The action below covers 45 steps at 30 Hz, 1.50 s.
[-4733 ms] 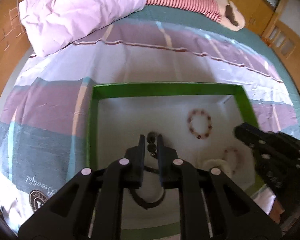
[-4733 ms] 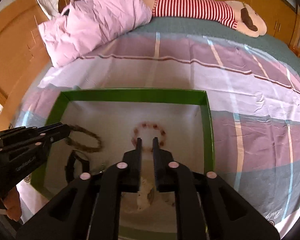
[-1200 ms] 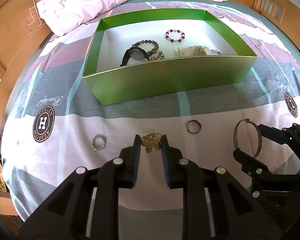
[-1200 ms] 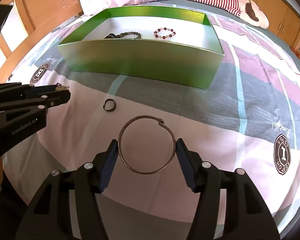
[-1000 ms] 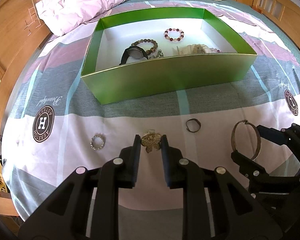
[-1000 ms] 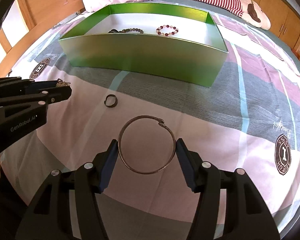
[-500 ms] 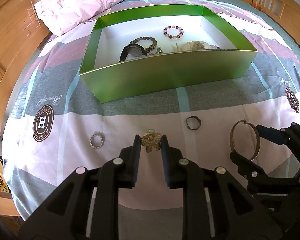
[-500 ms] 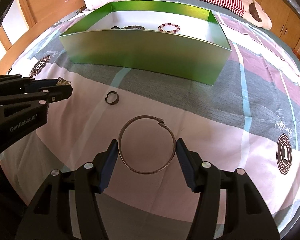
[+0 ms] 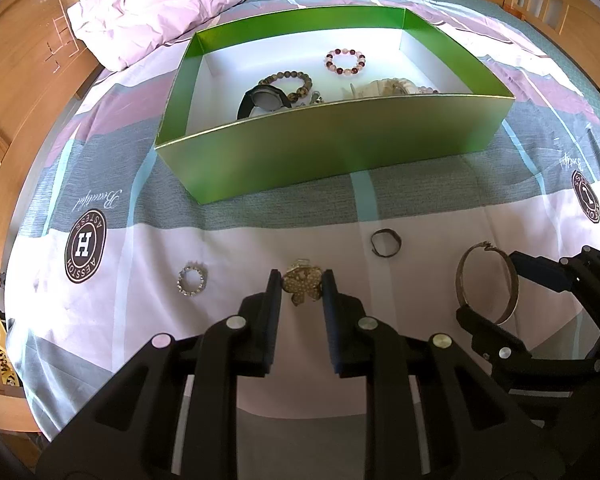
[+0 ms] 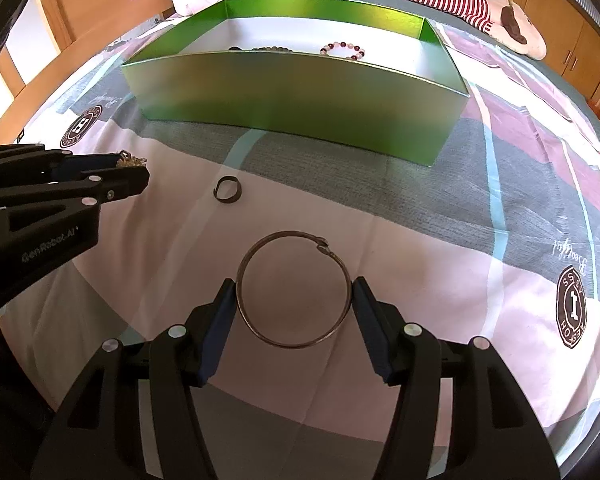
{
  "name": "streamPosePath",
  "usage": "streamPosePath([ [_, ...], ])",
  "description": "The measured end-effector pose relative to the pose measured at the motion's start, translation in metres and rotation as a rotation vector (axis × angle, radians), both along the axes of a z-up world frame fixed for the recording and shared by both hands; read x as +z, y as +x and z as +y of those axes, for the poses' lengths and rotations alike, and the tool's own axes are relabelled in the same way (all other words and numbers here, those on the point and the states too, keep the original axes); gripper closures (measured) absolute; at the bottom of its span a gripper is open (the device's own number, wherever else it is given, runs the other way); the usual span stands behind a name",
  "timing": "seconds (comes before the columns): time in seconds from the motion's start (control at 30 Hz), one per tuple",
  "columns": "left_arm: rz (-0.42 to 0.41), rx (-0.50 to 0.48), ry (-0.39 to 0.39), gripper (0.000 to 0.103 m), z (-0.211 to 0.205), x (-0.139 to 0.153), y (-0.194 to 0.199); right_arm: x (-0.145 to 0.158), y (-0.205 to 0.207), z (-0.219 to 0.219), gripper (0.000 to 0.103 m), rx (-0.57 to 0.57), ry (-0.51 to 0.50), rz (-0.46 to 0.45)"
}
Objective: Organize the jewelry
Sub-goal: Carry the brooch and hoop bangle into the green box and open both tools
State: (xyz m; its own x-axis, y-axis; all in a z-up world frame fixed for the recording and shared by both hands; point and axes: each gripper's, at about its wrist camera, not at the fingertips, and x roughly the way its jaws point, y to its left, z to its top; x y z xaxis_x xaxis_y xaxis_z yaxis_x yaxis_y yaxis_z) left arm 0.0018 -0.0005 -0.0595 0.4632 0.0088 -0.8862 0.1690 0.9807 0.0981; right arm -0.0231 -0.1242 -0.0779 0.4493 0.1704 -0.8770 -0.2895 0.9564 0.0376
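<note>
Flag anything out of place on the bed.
Two pieces lie loose on the bedsheet outside the green box: a sparkly ring and a small dark ring. The brooch and bangle are already gripped.

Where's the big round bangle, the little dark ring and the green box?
Bangle (image 10: 292, 290), right wrist view, on its thin rim.
Little dark ring (image 10: 227, 189), right wrist view, its band.
Green box (image 9: 332, 148), left wrist view, near outer wall.

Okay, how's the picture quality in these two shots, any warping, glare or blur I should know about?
Left wrist view: strong fisheye bowing, the green box looks curved, corners are dark, daylight is even, and the brooch is sharp. Right wrist view: same barrel warp, the box's front wall carries a soft dark reflection, the bangle is crisp, and bright window glare sits at the upper left.
</note>
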Motion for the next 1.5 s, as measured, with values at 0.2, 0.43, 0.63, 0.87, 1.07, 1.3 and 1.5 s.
streamPosePath([
  [0.2, -0.011, 0.009, -0.007, 0.082, 0.002, 0.002, -0.001, 0.002, -0.001, 0.000, 0.044, 0.000, 0.006, -0.008],
  [0.43, -0.013, 0.006, -0.005, 0.082, 0.001, 0.003, -0.002, 0.002, -0.001, 0.001, 0.044, 0.004, 0.002, -0.008],
  [0.63, -0.059, 0.021, -0.040, 0.082, 0.016, 0.029, 0.001, 0.032, 0.002, -0.008, 0.044, -0.024, 0.100, -0.053],
  [0.87, -0.182, 0.049, -0.158, 0.083, 0.051, 0.088, 0.031, 0.093, 0.031, -0.029, 0.044, -0.060, 0.264, -0.169],
  [1.07, -0.188, 0.097, -0.219, 0.083, 0.066, 0.090, 0.093, 0.095, 0.118, -0.034, 0.044, -0.127, 0.240, -0.141],
  [1.3, -0.145, 0.084, -0.150, 0.083, 0.055, 0.058, 0.130, 0.056, 0.167, -0.034, 0.044, -0.177, 0.194, -0.069],
  [1.5, -0.121, 0.062, -0.122, 0.076, 0.048, 0.044, 0.133, 0.053, 0.168, -0.037, 0.038, -0.175, 0.213, -0.066],
])
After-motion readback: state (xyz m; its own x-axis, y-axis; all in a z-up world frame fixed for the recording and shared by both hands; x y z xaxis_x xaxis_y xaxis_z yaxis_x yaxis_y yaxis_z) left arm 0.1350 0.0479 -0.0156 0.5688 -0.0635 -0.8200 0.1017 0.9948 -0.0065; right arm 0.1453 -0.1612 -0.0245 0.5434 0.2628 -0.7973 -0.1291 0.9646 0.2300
